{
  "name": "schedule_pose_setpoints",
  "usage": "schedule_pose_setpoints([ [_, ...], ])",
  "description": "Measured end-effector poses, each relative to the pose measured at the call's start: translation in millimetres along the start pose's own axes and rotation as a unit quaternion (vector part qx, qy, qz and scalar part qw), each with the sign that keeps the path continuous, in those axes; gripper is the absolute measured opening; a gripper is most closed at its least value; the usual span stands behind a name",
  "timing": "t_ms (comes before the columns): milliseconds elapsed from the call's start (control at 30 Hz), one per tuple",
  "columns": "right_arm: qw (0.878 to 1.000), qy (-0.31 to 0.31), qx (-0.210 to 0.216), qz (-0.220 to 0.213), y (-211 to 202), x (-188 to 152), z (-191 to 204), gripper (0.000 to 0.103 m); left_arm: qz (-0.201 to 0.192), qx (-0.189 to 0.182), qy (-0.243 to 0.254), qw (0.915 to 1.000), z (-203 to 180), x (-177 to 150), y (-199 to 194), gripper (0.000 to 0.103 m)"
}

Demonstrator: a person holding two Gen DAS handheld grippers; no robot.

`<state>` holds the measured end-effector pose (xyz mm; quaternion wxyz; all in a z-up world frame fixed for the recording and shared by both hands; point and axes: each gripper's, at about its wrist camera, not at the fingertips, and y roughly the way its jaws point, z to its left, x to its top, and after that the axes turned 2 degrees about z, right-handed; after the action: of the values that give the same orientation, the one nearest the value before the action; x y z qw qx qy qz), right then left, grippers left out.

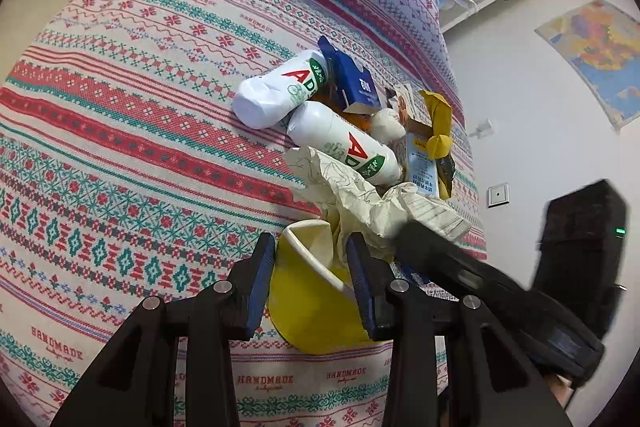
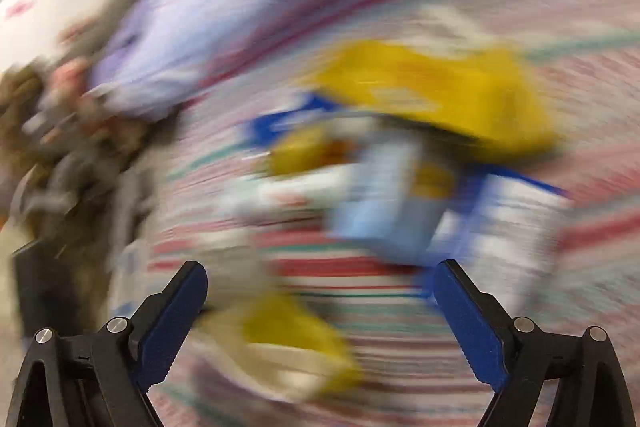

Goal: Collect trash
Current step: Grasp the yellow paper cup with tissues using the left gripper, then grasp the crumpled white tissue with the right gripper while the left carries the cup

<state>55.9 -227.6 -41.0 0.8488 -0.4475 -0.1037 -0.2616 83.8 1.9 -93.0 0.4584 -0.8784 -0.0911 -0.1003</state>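
yellow cup [image 1: 312, 311] clamped in left gripper [image 1: 312, 267]; right gripper [image 2: 320, 291] spread, view blurred.

1. We see a cloth [image 1: 140, 131] in cream with red, teal and dark bands of cross-stitch flowers and diamonds, plus "HANDMADE" in red.
2. Cup [image 1: 312, 311]: yellow outside, cream rim and inside.
3. Two bottles [image 1: 280, 91] [image 1: 344, 143]: white, red "AD" letters, green label parts.
4. Box [image 1: 352, 79]: dark blue, white print.
5. Paper [image 1: 360, 187]: crumpled cream with thin dark line drawing.
6. Wrapper [image 1: 438, 123]: mustard yellow.
7. Carton [image 1: 420, 163]: pale blue.
8. Left gripper [image 1: 312, 255]: black body, blue pads.
9. Right gripper [image 2: 320, 283]: black, blue pads; the right wrist view is blurred into yellow, blue, white smears over stripes.
10. Map [image 1: 596, 55]: blue with orange, yellow patches.
11. Wall [image 1: 512, 99]: white.
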Motion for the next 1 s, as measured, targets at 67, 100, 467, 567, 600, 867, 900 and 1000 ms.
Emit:
schedule_pose_setpoints([
  [67, 0.999, -0.028, 0.02, 0.015, 16.4, -2.3, 19.4, 0.094, 0.003, 0.001, -0.002, 1.0, 2.3, -1.3, -2.9, 0.042],
  [100, 0.999, -0.037, 0.019, 0.029, 29.3, -4.4, 26.0, 0.087, 0.001, 0.003, -0.002, 1.0, 4.0, -2.7, -6.1, 0.046],
  [467, 1.0, 0.008, 0.01, 0.005, 28.8, 2.1, 13.3, 0.006, 0.014, 0.033, 0.021, 0.9991, 1.8, -10.0, -1.3, 0.03],
  [567, 1.0, -0.012, -0.009, -0.015, 20.2, 3.9, 18.0, 0.007, 0.01, 0.037, 0.028, 0.9989, -0.2, -13.3, -5.2, 0.03],
  [600, 1.0, -0.02, -0.016, -0.012, 22.4, 2.8, 20.1, 0.011, 0.007, 0.038, 0.029, 0.9988, -0.2, -14.4, -10.3, 0.029],
  [867, 0.999, -0.014, -0.043, 0.02, 45.7, -4.1, 12.4, 0.048, -0.046, 0.067, 0.042, 0.9958, 17.0, -13.6, -74.6, 0.029],
  [900, 0.999, -0.01, -0.039, 0.023, 46.8, -4.1, 11.2, 0.048, -0.058, 0.071, 0.039, 0.9951, 21.2, -11.1, -85.1, 0.029],
  [1000, 0.999, 0.001, -0.017, 0.037, 52.3, -5.9, 8.7, 0.048, -0.095, 0.084, 0.026, 0.9916, 38.7, -2.6, -113.3, 0.029],
])
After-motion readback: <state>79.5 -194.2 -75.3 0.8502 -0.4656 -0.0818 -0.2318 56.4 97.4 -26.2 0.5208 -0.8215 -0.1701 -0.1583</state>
